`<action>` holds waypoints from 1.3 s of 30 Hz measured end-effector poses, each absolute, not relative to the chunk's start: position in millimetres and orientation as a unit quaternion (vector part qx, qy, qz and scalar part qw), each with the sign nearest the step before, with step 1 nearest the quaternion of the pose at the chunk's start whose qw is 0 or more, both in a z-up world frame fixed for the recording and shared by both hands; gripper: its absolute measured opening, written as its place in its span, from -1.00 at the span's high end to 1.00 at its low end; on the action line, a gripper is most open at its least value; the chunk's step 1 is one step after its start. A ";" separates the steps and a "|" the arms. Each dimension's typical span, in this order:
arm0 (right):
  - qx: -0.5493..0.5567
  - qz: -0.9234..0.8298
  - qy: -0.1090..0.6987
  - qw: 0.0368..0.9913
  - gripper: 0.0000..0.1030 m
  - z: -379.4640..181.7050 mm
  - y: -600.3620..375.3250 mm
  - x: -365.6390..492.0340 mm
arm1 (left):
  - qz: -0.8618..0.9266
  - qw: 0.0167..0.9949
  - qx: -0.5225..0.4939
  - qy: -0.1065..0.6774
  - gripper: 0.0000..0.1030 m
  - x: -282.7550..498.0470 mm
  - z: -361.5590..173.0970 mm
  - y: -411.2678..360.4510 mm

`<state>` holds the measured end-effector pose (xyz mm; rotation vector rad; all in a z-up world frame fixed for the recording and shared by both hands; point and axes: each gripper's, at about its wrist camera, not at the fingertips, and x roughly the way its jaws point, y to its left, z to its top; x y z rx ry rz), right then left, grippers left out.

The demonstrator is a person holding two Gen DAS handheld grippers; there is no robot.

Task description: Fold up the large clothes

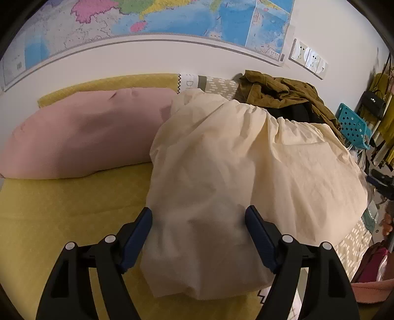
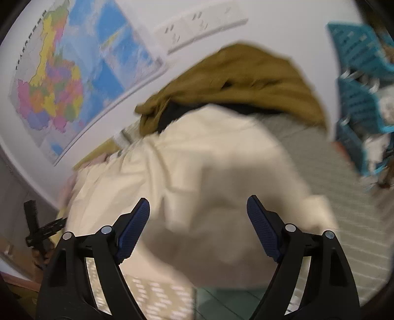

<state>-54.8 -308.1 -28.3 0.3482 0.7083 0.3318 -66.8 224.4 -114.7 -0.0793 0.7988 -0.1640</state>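
You are over a bed with a yellow sheet [image 1: 49,204] that fills the lower left of the left wrist view. On it lies one big cream cloth [image 1: 234,167], soft and full of wrinkles, and it covers the middle and right of that view. In the right wrist view the same cream cloth [image 2: 202,177] fills the middle, but that picture is blurry. One pink pillow [image 1: 81,137] lies at the left of the left wrist view, touching the cream cloth's edge. One brown-green garment [image 1: 278,91] sits bunched up behind the cream cloth, at the upper right, by the wall, with something dark under it. One big map [image 1: 147,22] hangs on the wall along the top of the frame. A patterned blanket [image 2: 344,221] with small white marks shows at the right of the right wrist view. One blue basket with holes [image 1: 352,128] is at the right edge of the left wrist view; you cannot tell what is in it. Your left gripper [image 1: 198,216] is wide open over the near end of the cream cloth, with the cloth showing between the two fingers, and nothing is pinched. Your right gripper [image 2: 198,208] is wide open too, above the cream cloth, holding nothing. You can count three white wall sockets [image 1: 309,59] beside the map.
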 end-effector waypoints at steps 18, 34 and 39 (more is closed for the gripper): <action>0.231 0.117 0.326 0.909 0.79 -40.2 -380.0 -57.8 | -0.075 0.913 -0.030 0.400 -0.52 -63.5 -121.9 217.3; 0.135 0.165 0.323 0.922 -0.29 -15.2 -300.1 -78.5 | -0.098 0.921 0.012 0.377 -0.49 -74.5 -103.2 189.1; 0.123 0.170 0.379 0.902 -0.29 -56.8 -273.4 -51.7 | -0.082 0.918 0.013 0.388 -0.56 -63.9 -118.5 187.3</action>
